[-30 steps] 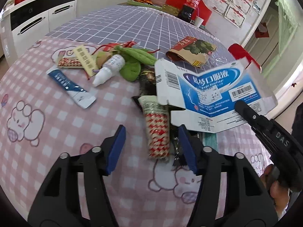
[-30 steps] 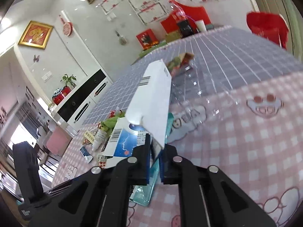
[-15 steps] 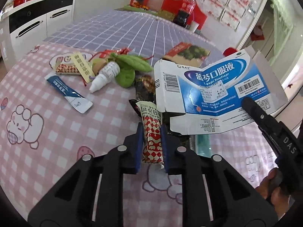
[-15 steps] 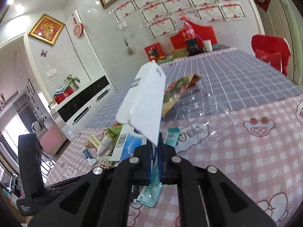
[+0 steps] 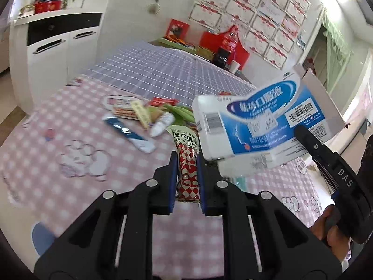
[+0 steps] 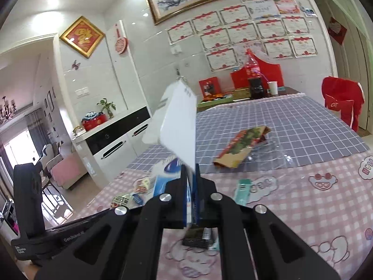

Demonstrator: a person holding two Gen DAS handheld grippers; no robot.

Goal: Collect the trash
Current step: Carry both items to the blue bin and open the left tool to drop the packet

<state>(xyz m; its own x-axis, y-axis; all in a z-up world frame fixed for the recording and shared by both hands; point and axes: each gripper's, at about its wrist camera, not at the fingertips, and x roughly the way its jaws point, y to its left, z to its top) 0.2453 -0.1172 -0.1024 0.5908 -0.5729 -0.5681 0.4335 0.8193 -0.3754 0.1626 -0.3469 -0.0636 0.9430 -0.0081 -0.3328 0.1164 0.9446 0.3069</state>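
Observation:
My left gripper (image 5: 187, 161) is shut on a red-and-white checked snack wrapper (image 5: 186, 163), which hangs lifted above the pink checked tablecloth (image 5: 77, 182). To its right, a flattened blue-and-white medicine box (image 5: 263, 121) is held up in the air by my right gripper (image 5: 300, 131), whose black body reaches in from the right. In the right wrist view that gripper (image 6: 191, 175) is shut on the box's edge (image 6: 179, 128), and the box stands up before the lens. Several pieces of trash lie on the table behind: a blue sachet (image 5: 128, 131), a small white bottle (image 5: 162, 123), green pods (image 5: 183, 113).
A brown-green packet (image 6: 242, 147), clear plastic film (image 6: 270, 154) and a teal sachet (image 6: 242, 190) lie on the table. A dark wrapper (image 6: 198, 239) lies under the right gripper. At the far end stand a cola bottle (image 5: 229, 44) and a cup (image 5: 235, 66). White cabinets (image 5: 53, 53) are at the left.
The left jaws closed on the checked wrapper and lifted it off the table. The right gripper rose with the box, and both views now tilt up toward the wall.

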